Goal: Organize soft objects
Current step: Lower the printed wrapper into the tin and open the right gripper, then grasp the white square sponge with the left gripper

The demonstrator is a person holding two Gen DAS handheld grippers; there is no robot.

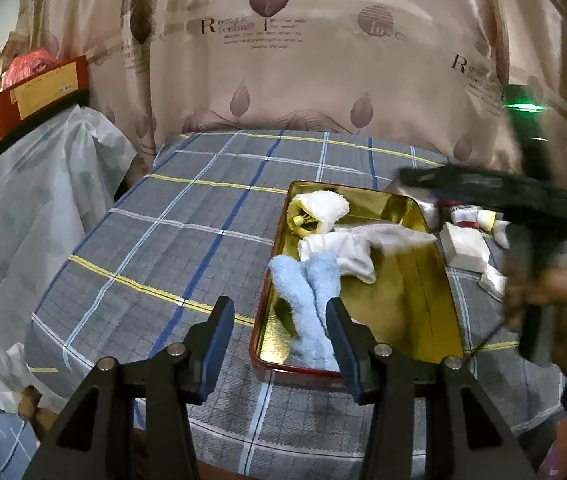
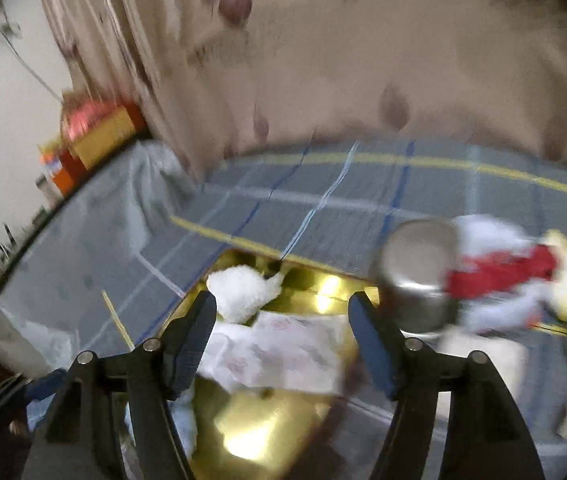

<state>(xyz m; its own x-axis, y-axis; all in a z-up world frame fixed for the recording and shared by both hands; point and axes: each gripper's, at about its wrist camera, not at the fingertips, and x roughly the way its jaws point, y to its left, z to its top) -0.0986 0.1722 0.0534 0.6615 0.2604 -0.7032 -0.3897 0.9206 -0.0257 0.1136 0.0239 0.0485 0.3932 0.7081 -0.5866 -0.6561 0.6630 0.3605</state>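
A gold tin point(image 1: 423, 312) with a red rim lies on the plaid tablecloth point(image 1: 187, 232). Inside it are a white fluffy piece with yellow point(image 1: 323, 208), a white cloth point(image 1: 347, 252) and pale blue fluffy socks point(image 1: 307, 292). My left gripper point(image 1: 279, 312) is open and empty, hovering over the tin's near left corner. In the blurred right wrist view, my right gripper point(image 2: 283, 308) is open above the tin point(image 2: 251, 436). The white cloth point(image 2: 275, 352) lies loose below its fingers, and the pads do not press on it.
Right of the tin sit a metal cup point(image 2: 419, 276), a red and white sock point(image 2: 499, 272) and a white block point(image 1: 463, 248). A hand point(image 1: 547, 296) holds the blurred right tool. A patterned curtain point(image 1: 303, 60) hangs behind; a plastic-covered shelf point(image 1: 43, 184) stands left.
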